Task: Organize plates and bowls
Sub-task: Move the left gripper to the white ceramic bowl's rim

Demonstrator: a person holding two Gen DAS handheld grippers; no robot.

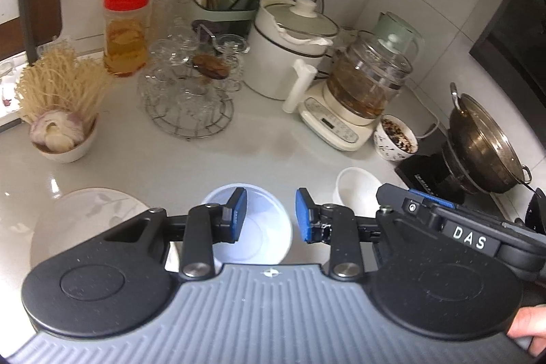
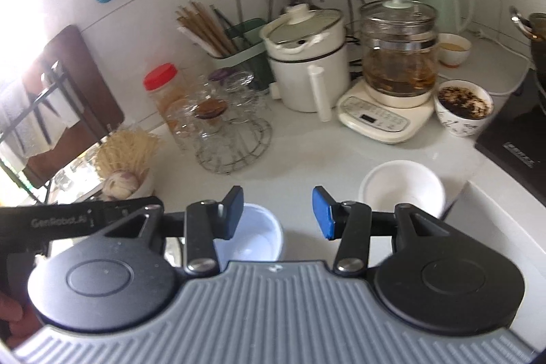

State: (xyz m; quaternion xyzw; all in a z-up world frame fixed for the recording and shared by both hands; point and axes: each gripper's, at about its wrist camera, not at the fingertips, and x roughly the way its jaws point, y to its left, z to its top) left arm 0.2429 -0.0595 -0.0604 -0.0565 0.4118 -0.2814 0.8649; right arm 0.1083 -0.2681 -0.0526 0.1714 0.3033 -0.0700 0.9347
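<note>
On the surface (image 1: 266, 142), the patterned bowl (image 1: 397, 138) holds dark bits; the kettle (image 1: 370, 80) holds brown liquid; the white bowl (image 1: 252, 227) and small bowl (image 2: 402, 190) are empty; your left gripper (image 1: 269, 215) hangs open over the white bowl beside the plate (image 1: 85, 217); your right gripper (image 2: 278, 215) is open, empty, between both bowls.

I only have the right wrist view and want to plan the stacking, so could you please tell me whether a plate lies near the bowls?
Observer: Yes, a leaf-patterned plate lies just left of the pale bowl.
Operator: Thank you. Is the left tool holding anything?
Observer: No, the left tool is open and empty.
Operator: And what stands on the black cooker?
Observer: A metal wok sits on it.
</note>
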